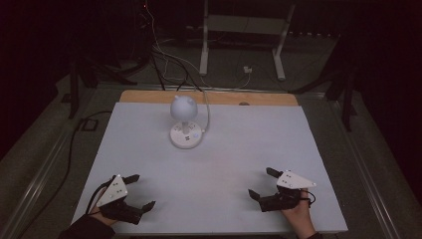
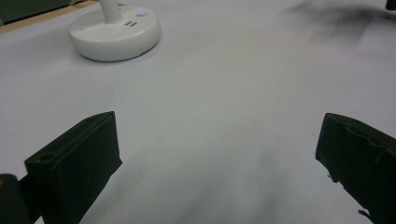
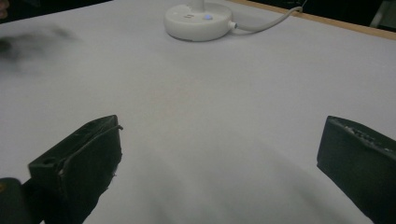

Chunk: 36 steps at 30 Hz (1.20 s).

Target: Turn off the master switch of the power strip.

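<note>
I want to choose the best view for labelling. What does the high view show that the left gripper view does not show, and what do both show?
High view alone: the lamp's round head, both hands with their open grippers, left gripper and right gripper, the table's wooden far edge, and the floor with cables.

Left gripper view alone: a close look at two small slots and a lit button on the lamp.

Both: the lamp base and the white table surface.
</note>
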Each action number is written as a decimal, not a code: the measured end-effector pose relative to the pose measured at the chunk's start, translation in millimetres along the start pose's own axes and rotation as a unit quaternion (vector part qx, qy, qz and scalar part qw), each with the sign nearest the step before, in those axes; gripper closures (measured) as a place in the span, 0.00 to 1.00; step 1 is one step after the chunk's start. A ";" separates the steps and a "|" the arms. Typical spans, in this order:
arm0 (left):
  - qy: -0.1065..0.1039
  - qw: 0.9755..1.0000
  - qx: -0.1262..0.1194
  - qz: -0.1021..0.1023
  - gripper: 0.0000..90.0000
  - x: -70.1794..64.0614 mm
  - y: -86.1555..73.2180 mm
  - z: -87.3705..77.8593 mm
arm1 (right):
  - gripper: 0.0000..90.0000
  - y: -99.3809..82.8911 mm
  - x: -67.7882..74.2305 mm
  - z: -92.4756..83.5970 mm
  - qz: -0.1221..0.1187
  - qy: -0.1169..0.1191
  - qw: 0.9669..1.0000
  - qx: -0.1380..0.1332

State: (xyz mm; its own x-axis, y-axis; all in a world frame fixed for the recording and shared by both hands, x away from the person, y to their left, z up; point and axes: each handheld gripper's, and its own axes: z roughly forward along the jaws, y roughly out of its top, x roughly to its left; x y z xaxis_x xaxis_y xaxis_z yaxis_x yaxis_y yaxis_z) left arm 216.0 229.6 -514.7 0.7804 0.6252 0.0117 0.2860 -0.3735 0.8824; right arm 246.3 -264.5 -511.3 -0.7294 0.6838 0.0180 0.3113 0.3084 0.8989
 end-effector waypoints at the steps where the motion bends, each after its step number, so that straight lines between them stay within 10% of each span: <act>1: 0.000 1.000 0.000 0.000 0.00 0.2 -0.1 -0.1 | 0.00 0.0 0.0 0.0 0.000 0.000 1.000 0.000; 36: -0.035 0.999 0.033 0.000 0.00 -6.1 18.8 3.7 | 0.00 3.3 6.2 -1.5 -0.009 -0.025 1.000 -0.012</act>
State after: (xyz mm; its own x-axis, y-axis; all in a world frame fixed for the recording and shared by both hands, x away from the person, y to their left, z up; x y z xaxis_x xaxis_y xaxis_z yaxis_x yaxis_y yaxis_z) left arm 218.7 216.2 -499.9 0.8172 0.5758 -0.0235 0.3203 -0.4200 0.8491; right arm 241.9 -260.2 -507.5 -0.7035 0.7104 -0.0188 0.2834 0.3048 0.9093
